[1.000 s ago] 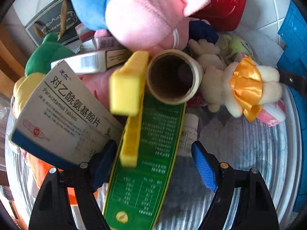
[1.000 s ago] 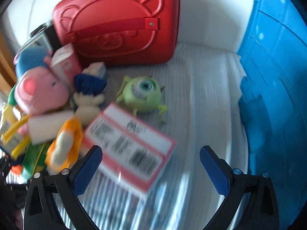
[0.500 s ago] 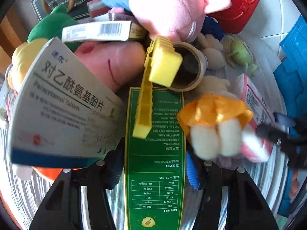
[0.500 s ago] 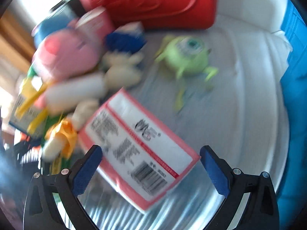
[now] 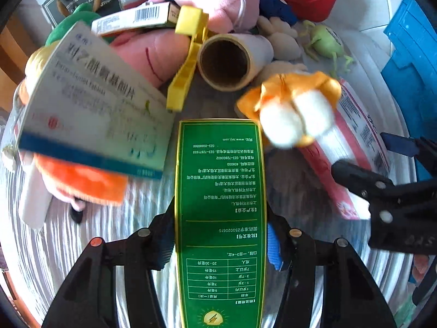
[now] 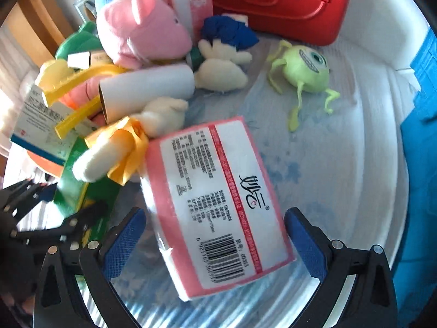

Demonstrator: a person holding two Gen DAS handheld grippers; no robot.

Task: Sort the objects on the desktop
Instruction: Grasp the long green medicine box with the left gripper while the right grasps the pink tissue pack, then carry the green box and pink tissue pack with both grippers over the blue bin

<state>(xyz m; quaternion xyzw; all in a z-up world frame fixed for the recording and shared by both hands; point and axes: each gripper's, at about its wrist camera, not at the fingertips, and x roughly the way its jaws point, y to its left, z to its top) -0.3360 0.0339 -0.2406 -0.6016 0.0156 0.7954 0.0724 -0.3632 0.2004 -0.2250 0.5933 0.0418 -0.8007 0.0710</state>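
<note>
A long green medicine box (image 5: 220, 191) lies on the cloth-covered table, and my left gripper (image 5: 220, 236) is shut on its near end, blue pads against both long sides. In the right wrist view a pink-edged tissue pack (image 6: 218, 199) lies between the fingers of my right gripper (image 6: 214, 236). Its jaws are closing, and a small gap still shows at the left pad (image 6: 125, 235). A white plush with an orange bow (image 6: 114, 150) rests against the far corner of the pack and over the green box (image 6: 82, 188).
Piled behind are a white-and-blue tablet box (image 5: 90, 114), a cardboard roll (image 5: 226, 60), a yellow clip (image 5: 185, 63), a pink plush (image 6: 142, 30) and a green one-eyed toy (image 6: 306, 65). A red case (image 6: 273, 2) stands at the back, a blue crate (image 6: 420, 142) on the right.
My left gripper shut on the green box and drew it toward the camera. The right gripper moved in over the tissue pack, which now sits between its fingers, and its jaws narrowed slightly.
</note>
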